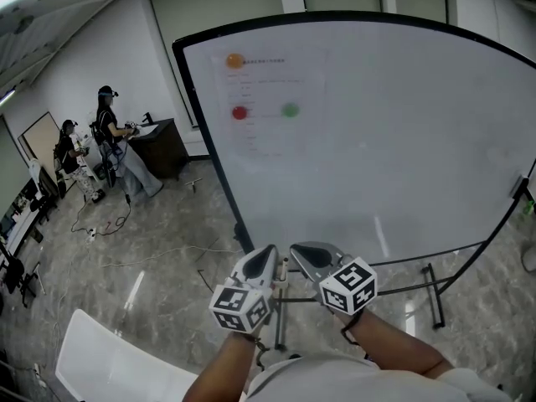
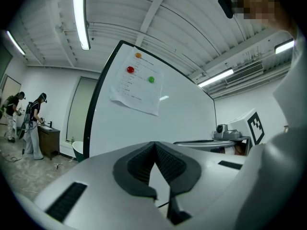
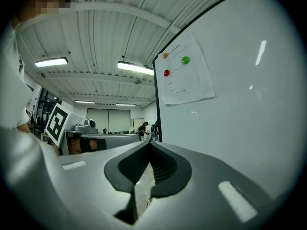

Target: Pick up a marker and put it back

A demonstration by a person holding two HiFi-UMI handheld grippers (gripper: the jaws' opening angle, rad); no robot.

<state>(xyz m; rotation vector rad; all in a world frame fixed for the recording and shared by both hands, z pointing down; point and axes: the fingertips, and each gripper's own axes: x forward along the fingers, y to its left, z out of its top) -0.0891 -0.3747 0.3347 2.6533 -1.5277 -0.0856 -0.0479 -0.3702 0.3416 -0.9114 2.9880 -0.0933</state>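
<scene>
Low in the head view, left of centre: left gripper [image 1: 268, 251], held out from a bare forearm [image 1: 219, 377], nose pointing up and ahead toward the foot of the whiteboard [image 1: 402, 157], tagged cube [image 1: 240, 306] nearest the body. Shut tip to tip in the left gripper view, ribbed pads [image 2: 138, 166] meeting at the point, nothing clamped between. Just beside it to the right: right gripper [image 1: 298, 251], posed the same way and nearly parallel, nose near the left one's but apart, second cube [image 1: 348, 286] tilted outward. Likewise closed on nothing, pads touching at the tip in the right gripper view. Between the two noses, a slim pale piece [image 1: 284, 268], too small to call a marker; marker's whereabouts otherwise impossible to tell. By count, from the left: two people [image 1: 107, 132] standing by one dark cabinet [image 1: 163, 145]; one white panel [image 1: 109, 358] at the bottom corner; two grippers, two cubes; one whiteboard on a black stand, bearing one paper sheet [image 1: 268, 99] with three round magnets: orange [image 1: 234, 59], red [image 1: 239, 112], green [image 1: 290, 110].
</scene>
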